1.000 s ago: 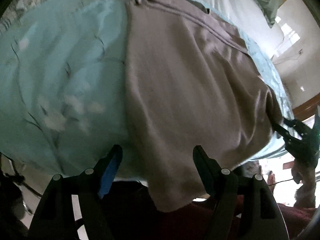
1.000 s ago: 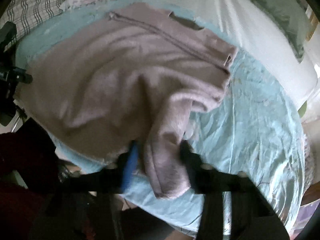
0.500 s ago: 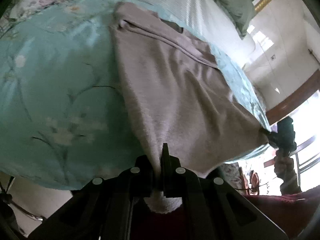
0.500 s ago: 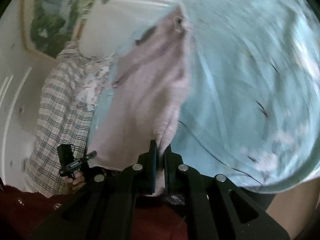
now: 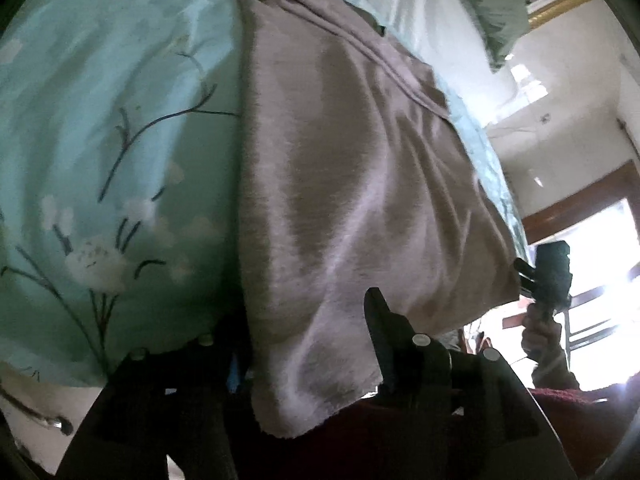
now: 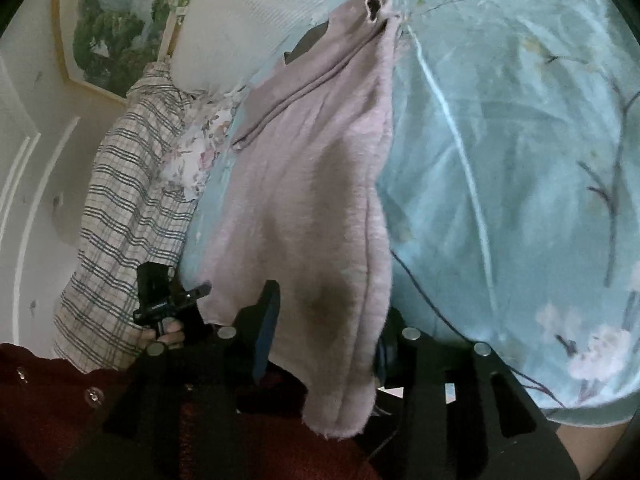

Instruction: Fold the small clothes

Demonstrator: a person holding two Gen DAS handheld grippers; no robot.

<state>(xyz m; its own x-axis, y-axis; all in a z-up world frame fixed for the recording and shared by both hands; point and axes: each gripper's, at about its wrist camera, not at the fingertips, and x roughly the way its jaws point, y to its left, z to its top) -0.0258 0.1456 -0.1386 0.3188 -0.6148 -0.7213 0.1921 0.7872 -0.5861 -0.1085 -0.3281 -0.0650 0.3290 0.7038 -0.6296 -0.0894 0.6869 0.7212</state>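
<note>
Both jaws opening, left gripper and right gripper seemingly release the mauve garment onto the bedspread ahead

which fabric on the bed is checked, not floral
The plaid cloth at the bed's left edge: grid lines, unlike the branch-print teal sheet and plain mauve garment.

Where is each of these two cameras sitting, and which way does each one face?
Left wrist view: sits on the left tongs, facing forward and down at the mauve knit garment on the pale blue flowered bedsheet; shows its opening black fingers, the garment's edge between them, and the right tongs.
Right wrist view: sits on the right tongs, facing that garment; shows the left tongs.
Shared: garment, bedsheet, each other's tongs.
</note>
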